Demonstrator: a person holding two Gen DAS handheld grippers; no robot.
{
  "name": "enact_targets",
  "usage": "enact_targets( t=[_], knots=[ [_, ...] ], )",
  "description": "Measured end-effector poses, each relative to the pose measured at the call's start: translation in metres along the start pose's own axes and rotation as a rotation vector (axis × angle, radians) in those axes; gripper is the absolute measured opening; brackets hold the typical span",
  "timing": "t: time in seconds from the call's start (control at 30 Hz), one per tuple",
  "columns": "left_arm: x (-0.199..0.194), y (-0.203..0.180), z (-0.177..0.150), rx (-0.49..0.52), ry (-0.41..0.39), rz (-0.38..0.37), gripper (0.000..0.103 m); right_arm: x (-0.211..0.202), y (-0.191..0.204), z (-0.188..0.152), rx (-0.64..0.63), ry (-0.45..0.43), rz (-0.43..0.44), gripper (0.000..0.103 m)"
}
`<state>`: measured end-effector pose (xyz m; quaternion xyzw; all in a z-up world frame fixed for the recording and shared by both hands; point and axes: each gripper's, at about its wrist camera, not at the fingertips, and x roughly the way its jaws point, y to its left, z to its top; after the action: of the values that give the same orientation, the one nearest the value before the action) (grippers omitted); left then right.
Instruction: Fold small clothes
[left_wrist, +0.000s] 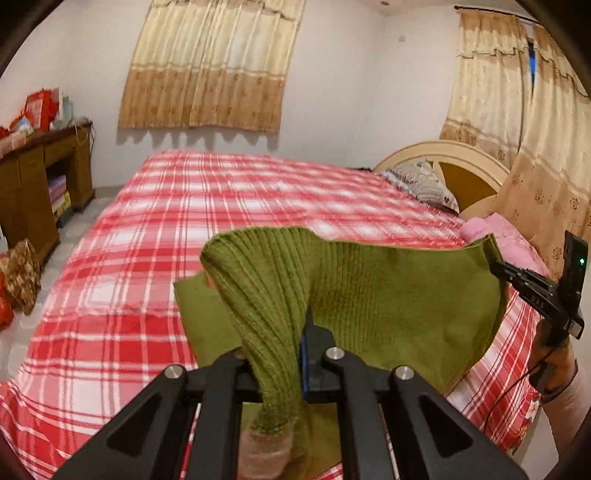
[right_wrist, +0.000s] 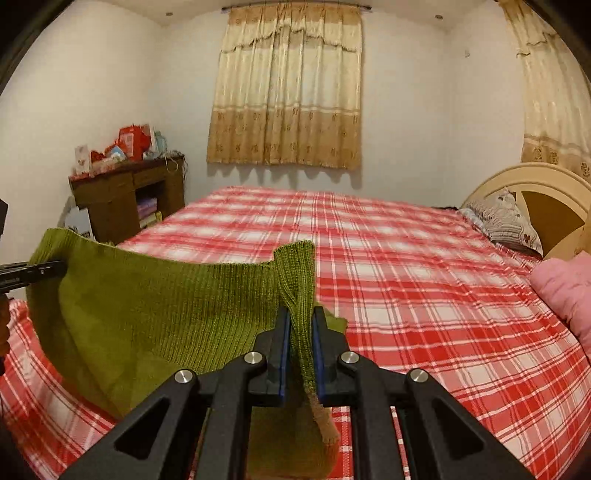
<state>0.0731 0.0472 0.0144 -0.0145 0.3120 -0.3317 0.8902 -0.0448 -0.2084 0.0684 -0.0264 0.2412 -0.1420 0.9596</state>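
— Gripping what, and why so high?

— Left gripper (left_wrist: 275, 354) and right gripper (right_wrist: 301, 350) are each clamped on an upper corner of the green knit garment (right_wrist: 166, 306). I hold it stretched between them, lifted so it hangs flat above the bed (right_wrist: 406, 288), its lower part still on the cover, ready to lay down.

— Beyond it?

— At twelve o'clock, curtains (right_wrist: 288, 92); at two, a pillow (right_wrist: 509, 221); at ten, a wooden desk (right_wrist: 122, 195).
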Motion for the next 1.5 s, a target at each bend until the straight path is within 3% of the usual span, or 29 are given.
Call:
enact_targets(
  t=[0.23, 0.5, 0.9, 1.0, 1.13, 1.37, 1.43, 1.47, 1.5],
  knots=[
    [0.043, 0.022, -0.006, -0.085, 0.095, 0.009, 0.009, 0.053, -0.005, -0.019, 0.028, 0.111, 0.02, 0.01],
    [0.093, 0.045, 0.026, -0.11, 0.103, 0.05, 0.005, 0.124, -0.01, 0.009, 0.067, 0.168, 0.064, 0.01],
    [0.157, 0.071, 0.064, -0.13, 0.096, 0.15, 0.005, 0.223, -0.009, 0.038, -0.007, 0.178, -0.04, 0.01],
    [0.178, 0.081, 0.063, -0.169, 0.114, 0.179, 0.005, 0.254, -0.009, 0.032, -0.023, 0.192, -0.068, 0.01],
    [0.204, 0.094, 0.046, -0.22, 0.187, 0.241, 0.005, 0.289, -0.007, 0.006, -0.042, 0.275, -0.09, 0.01],
    [0.216, 0.1, 0.04, -0.247, 0.255, 0.307, 0.025, 0.303, -0.011, 0.0, -0.029, 0.35, -0.087, 0.011],
    [0.213, 0.102, 0.041, -0.264, 0.256, 0.285, 0.027, 0.308, -0.011, -0.001, -0.033, 0.377, -0.088, 0.018],
    [0.209, 0.104, 0.043, -0.277, 0.258, 0.266, 0.029, 0.309, -0.011, -0.001, -0.034, 0.383, -0.099, 0.029],
    [0.202, 0.108, 0.046, -0.295, 0.265, 0.255, 0.039, 0.309, -0.011, -0.001, -0.035, 0.386, -0.12, 0.047]
  ],
)
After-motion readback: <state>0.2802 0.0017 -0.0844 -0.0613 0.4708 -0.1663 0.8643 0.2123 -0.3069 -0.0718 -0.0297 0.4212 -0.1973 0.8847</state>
